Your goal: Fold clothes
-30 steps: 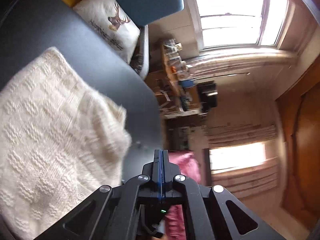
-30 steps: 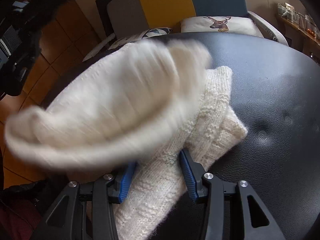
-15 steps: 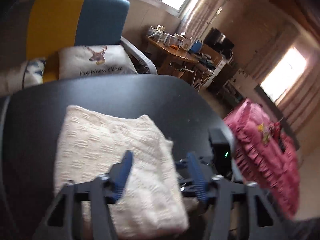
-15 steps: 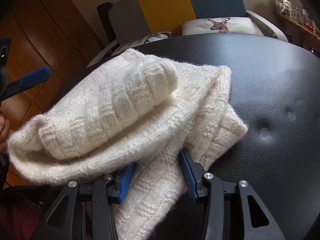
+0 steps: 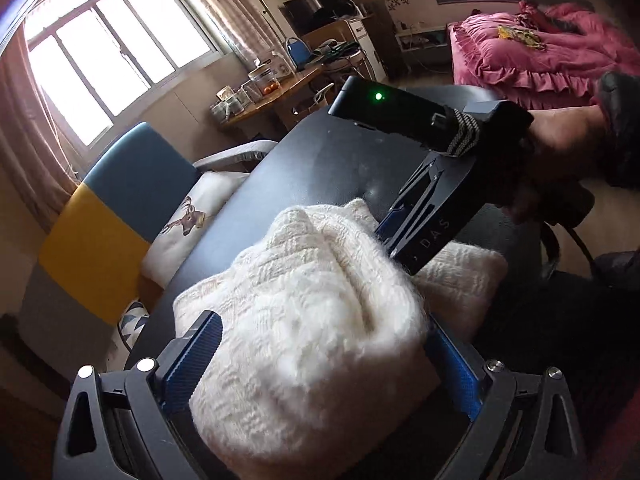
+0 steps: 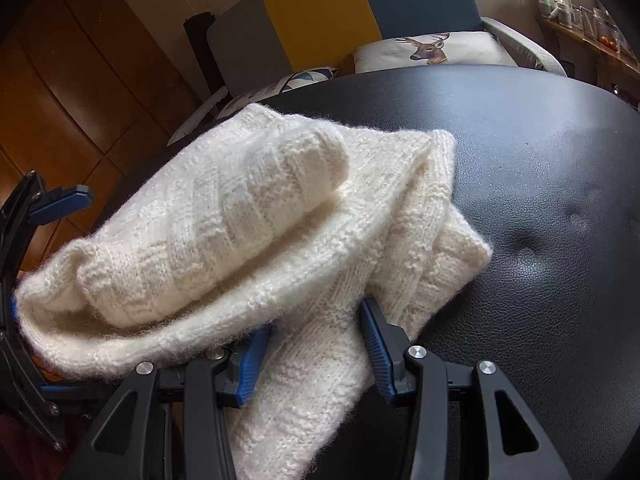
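The left gripper (image 5: 320,360) is sitting with its blue pads spread wide on either side of a fat fold of the cream knitted sweater (image 5: 304,320); the pads are flanking the wool rather than pinching it, so I am reading this gripper as wide and not gripping. The right gripper (image 6: 316,344) is standing part-way apart with a band of the same sweater (image 6: 248,232) running between its pads; whether those pads are actually pressing on the knit or just straddling it I cannot tell from here. In the left wrist view the right gripper (image 5: 404,240) is angling down onto the far side of the bundle, the person's hand (image 5: 560,152) wrapped round its handle. Moving outward, the sweater is lying on the black padded leather surface (image 6: 540,160), toward its near left part, doubled over into a thick rounded roll with a looser layer spilling out toward the right. Judging by that, the main folds are looking done but untidy: the top layer is bulging, the edges are not lining up, and the loose flap is still needing to be tucked or flattened. Beyond the surface a colour-block armchair (image 6: 360,8) is carrying a deer-print cushion (image 6: 428,50), and a pink bed (image 5: 540,48) is filling the far corner.
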Demonstrator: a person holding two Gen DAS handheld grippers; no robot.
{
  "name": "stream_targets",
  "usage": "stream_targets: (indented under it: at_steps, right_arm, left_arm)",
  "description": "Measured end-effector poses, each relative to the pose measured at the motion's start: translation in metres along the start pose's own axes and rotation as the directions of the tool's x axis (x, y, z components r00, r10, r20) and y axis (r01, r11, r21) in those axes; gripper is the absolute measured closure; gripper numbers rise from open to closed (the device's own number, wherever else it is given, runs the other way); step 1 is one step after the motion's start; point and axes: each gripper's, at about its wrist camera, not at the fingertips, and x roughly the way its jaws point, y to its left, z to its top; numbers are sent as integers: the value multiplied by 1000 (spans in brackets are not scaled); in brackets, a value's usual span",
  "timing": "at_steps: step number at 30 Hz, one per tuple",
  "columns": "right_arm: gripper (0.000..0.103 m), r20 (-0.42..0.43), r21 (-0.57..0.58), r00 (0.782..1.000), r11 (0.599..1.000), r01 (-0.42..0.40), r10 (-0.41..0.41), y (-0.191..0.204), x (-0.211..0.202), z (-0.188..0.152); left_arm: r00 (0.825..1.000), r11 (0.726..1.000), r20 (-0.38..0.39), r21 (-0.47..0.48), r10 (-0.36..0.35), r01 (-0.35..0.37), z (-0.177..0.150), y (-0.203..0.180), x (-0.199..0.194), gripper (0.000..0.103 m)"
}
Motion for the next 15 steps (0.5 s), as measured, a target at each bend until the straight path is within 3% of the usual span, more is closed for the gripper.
stream_targets:
  at_steps: [1, 3, 6, 7, 8, 10, 11, 13, 14, 15]
  right_arm:
    - [56, 9, 2, 1000, 1000, -7, 7, -1, -1, -1]
    - [56, 24, 1, 1000, 1000, -20, 20, -3, -2, -4]
    - [56, 38, 6, 998, 999, -42, 41, -6, -2, -4]
    - [56, 41, 8, 998, 999, -49, 48, -7, -2, -5]
    - [56, 45, 10, 997, 998, -56, 56, -9, -3, -5]
    - [56, 48, 12, 997, 998, -66, 65, -10, -3, -5]
    - [56, 49, 12, 997, 998, -68, 68, -10, -2, -5]
    - [56, 46, 7, 997, 998, -64, 64, -9, -2, -4]
    - [56, 43, 3, 997, 998, -59, 59, -8, -2, -4]
    - [56, 42, 1, 998, 999, -53, 53, -6, -1, -4]
  left_arm:
    - [1000, 1000, -23, -24, -16, 16, 2, 4, 8, 8]
    - [994, 992, -71, -105, -80, 72, 5, 16, 25, 36]
    - [986, 963, -90, -241, -143, 118, 4, 36, 39, 65]
    - [982, 946, -82, -293, -168, 137, 3, 44, 40, 70]
    - [975, 910, -62, -376, -211, 173, 0, 57, 41, 75]
    - [949, 775, 11, -575, -315, 264, -9, 87, 43, 78]
    - [928, 669, 80, -671, -364, 320, -16, 104, 43, 79]
    - [868, 384, 281, -810, -409, 443, -35, 141, 39, 80]
    - [846, 267, 371, -832, -382, 486, -41, 157, 34, 80]
    - [822, 168, 453, -832, -345, 529, -46, 169, 28, 80]
